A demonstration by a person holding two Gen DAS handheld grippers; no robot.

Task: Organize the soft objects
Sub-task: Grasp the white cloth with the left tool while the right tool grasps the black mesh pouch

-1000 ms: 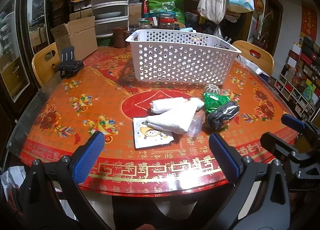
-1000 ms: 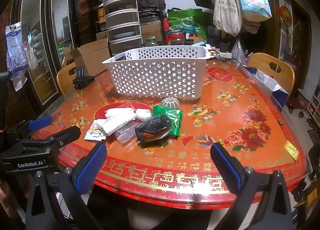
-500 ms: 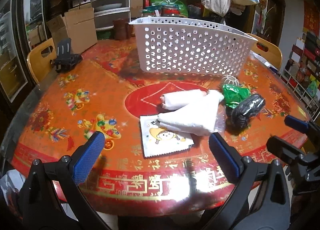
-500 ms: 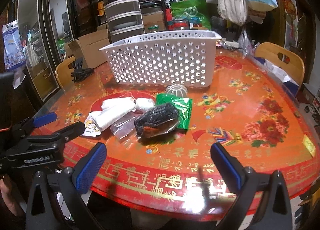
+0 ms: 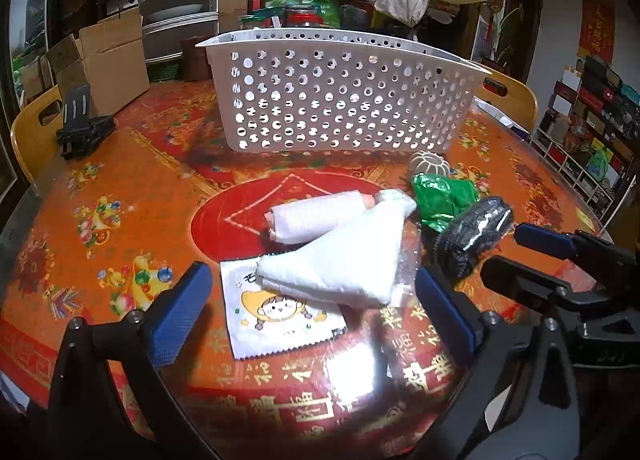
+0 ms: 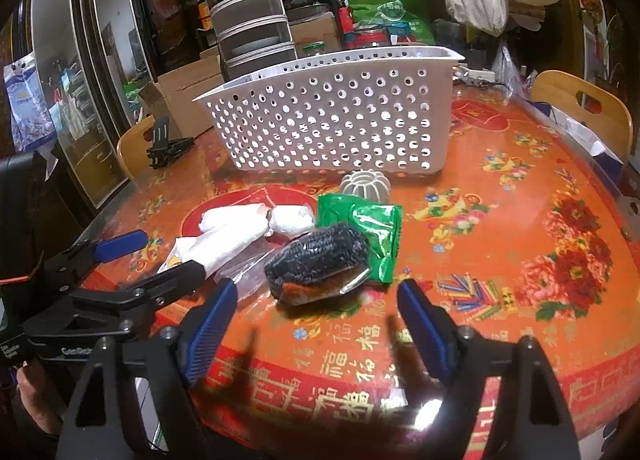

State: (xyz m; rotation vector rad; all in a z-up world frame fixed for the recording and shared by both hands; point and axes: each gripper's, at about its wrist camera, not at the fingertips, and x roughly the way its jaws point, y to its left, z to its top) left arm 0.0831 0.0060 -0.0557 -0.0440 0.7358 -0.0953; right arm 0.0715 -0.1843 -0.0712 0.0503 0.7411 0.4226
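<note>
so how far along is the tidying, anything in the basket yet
Nothing looks done: no item shows through the basket holes. Both tongs, left and right, are open and hold nothing. Left to move: white rolls, cartoon packet, green packet, black bundle, grey ball.

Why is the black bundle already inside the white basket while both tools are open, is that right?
Not quite. The black bundle lies on the table in front of the white basket, as the right wrist view shows. Both tools, left tool and right tool, are open.
</note>
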